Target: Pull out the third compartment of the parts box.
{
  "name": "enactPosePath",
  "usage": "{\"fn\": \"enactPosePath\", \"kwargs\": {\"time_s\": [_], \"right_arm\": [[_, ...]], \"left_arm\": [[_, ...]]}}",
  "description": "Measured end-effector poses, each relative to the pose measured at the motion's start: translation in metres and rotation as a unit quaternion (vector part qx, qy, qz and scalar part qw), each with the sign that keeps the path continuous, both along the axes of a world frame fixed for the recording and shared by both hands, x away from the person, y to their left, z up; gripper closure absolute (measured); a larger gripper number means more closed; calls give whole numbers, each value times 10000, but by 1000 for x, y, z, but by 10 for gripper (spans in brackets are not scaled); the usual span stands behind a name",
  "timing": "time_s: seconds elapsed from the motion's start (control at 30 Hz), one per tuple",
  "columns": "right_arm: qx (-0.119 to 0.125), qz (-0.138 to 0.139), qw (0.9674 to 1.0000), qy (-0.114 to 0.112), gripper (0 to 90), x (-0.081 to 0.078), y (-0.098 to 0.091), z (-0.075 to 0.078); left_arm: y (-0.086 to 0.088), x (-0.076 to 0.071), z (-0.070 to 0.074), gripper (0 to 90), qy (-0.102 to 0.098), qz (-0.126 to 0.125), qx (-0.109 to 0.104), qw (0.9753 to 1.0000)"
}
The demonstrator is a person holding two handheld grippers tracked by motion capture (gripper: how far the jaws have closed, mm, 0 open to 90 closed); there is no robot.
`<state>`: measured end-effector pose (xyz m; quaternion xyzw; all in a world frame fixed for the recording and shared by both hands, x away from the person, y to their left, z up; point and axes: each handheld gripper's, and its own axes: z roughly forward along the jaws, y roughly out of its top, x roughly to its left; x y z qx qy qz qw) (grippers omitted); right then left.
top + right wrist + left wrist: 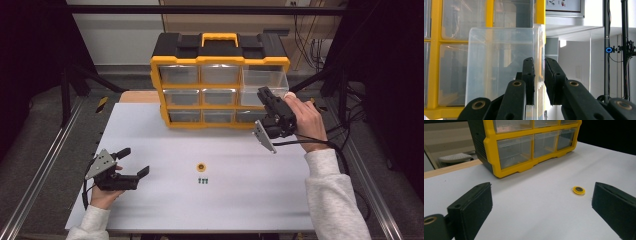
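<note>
Your right gripper (264, 95) pinches the front wall of the clear drawer (265, 80), pulled out from the top right of the yellow organizer (220, 80); the right gripper view shows that wall between the pads. Your left gripper (135, 161) rests wide open on the table (250, 200), well in front of the organizer, its own view catching the yellow washer (579, 190) nearby.

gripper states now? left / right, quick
Left gripper: jaws open, nothing between them, low over the table.
Right gripper: jaws shut on the front wall of the clear drawer, pulled partway out of the organizer.
</note>
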<state>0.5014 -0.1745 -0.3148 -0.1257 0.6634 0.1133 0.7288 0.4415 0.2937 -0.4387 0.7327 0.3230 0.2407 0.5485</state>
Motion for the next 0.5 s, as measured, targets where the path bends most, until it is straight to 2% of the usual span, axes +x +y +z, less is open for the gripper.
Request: {"fn": "enactPosePath", "kwargs": {"time_s": [0.07,0.1,0.17,0.3,0.33,0.37,0.4,0.43,0.5], "right_arm": [[72,13,10000,50,777,0,0,1],[193,50,9997,164,716,-1,0,2],[274,64,9993,233,687,-1,0,3],[632,159,9960,604,514,-2,0,3],[759,200,9948,654,489,-3,0,3],[759,200,9948,654,489,-3,0,3],[893,239,9932,708,461,-3,-1,2],[1189,322,9887,856,415,-4,0,1],[1412,365,9848,948,388,-6,0,1]], "left_arm": [[0,0,0,27,2,-3,2,10000],[0,0,0,27,2,-4,3,10000],[0,0,0,27,5,2,2,10000],[0,0,0,27,-5,-1,-9,10000],[0,0,1,27,-4,-2,-11,10000],[0,0,0,27,-5,-3,-11,10000],[0,0,0,27,-1,-3,-8,10000],[0,0,0,27,0,-3,-2,10000],[0,0,0,27,9,-4,-2,10000]]}}
